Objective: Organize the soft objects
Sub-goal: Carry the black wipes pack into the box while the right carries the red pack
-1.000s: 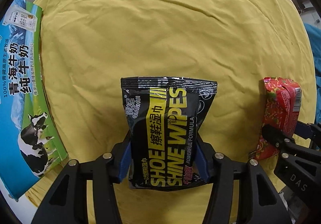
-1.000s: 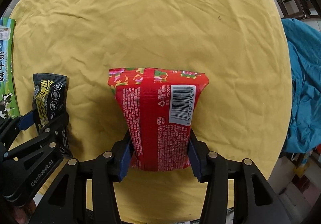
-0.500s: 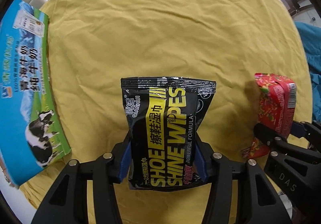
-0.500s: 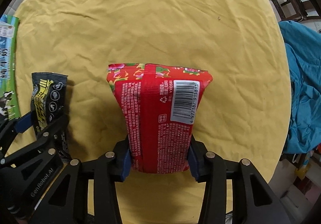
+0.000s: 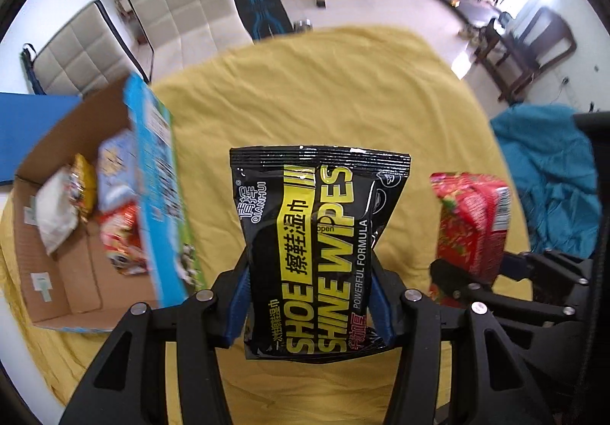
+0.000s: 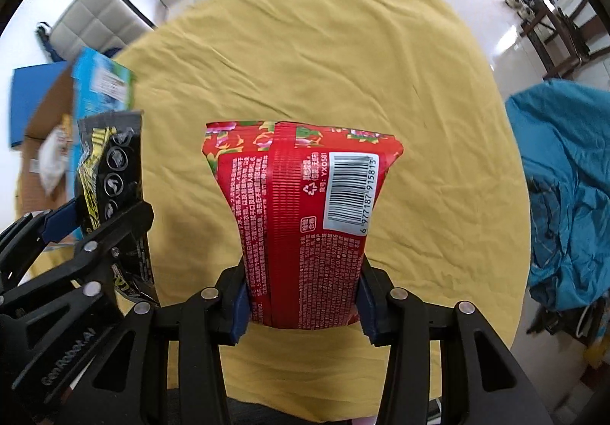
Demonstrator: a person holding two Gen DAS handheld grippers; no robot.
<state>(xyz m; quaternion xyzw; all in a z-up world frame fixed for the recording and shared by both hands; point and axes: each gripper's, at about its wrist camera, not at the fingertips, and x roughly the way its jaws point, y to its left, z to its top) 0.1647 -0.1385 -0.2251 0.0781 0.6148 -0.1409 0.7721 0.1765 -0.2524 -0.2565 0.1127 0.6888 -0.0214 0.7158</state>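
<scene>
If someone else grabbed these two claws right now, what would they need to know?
Left claw: shut on the black shoe wipes pack, lifted off the yellow cloth.
Right claw: shut on the red packet, also lifted.
The open cardboard box sits to the left and already holds several soft packs.
Left to do: probably drop both packs into the box.

Wrist cams side by side, facing forward-down, sharing yellow cloth [image 5: 324, 89].
</scene>
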